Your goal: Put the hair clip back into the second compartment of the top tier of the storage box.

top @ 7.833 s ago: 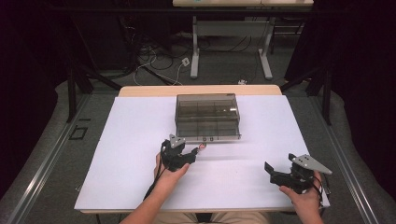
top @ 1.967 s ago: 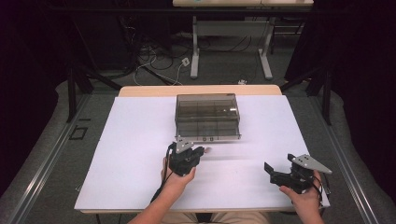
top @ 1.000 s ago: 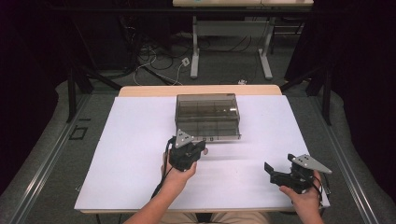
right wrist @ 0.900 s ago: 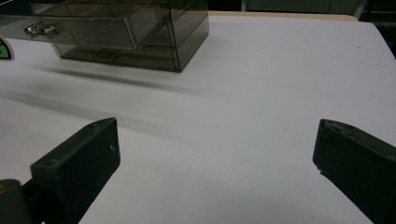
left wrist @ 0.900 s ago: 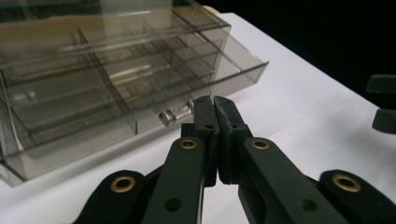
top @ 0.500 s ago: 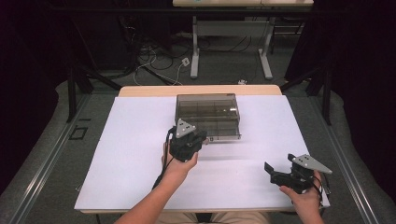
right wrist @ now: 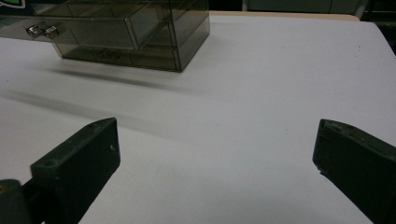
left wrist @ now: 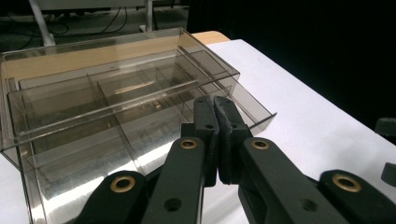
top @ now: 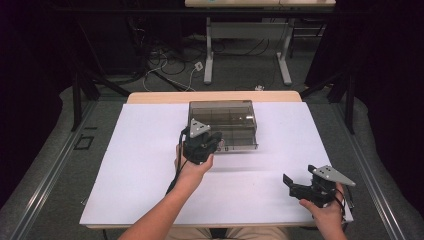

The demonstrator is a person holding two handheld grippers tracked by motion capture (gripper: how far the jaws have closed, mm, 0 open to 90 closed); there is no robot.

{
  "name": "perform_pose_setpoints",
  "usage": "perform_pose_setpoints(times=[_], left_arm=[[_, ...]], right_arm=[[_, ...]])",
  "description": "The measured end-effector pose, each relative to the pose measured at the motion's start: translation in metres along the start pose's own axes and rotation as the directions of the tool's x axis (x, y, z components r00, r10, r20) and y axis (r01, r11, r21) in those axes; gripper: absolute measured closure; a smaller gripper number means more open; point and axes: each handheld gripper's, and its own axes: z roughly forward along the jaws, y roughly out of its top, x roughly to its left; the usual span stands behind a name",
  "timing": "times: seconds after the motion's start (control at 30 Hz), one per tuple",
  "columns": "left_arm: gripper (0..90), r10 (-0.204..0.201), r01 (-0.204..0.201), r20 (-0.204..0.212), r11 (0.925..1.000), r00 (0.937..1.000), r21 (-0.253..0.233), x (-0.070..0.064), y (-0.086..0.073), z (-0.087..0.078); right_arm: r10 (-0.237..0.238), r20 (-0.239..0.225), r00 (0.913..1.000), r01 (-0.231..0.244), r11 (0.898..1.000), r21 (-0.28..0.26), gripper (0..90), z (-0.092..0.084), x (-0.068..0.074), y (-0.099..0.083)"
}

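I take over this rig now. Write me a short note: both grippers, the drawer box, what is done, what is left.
Left gripper: shut, empty, raised just in front of the drawer box.
Right gripper: open, empty, over the table at the near right corner.
Box: mid-table, far side; upper drawer sticks out a little.
Done: nothing taken out or put in that I can see.
Left: probably the drawer work; its contents are unclear.

Drawer box glossy smoked plastic; table cover matt white.

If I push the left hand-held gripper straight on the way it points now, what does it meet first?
Most likely the smoky clear drawer box. The left hand-held gripper, jaws shut with nothing between them, points at its near top edge; depth is unclear, so it might skim over the lid.
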Motion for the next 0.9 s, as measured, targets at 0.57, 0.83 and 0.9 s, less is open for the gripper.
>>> perform_pose_setpoints(times=[0.57,0.83,0.9], left_arm=[[89.1,-0.034,0.034,-0.033,0.9993,0.9989,0.014,0.007,0.013,0.017],[89.1,-0.040,0.041,-0.044,0.9989,0.9982,0.022,0.008,0.014,0.024],[89.1,-0.042,0.043,-0.048,0.9989,0.9979,0.020,0.008,0.015,0.026]], right_arm=[[-0.004,-0.010,0.9999,0.004,1.000,0.015,0.5,0.002,0.002,-0.001],[0.000,-0.015,0.9999,0.001,0.999,0.035,0.5,0.003,0.001,-0.002],[0.006,-0.015,0.9999,-0.006,0.999,0.035,0.5,0.004,0.001,-0.002]])
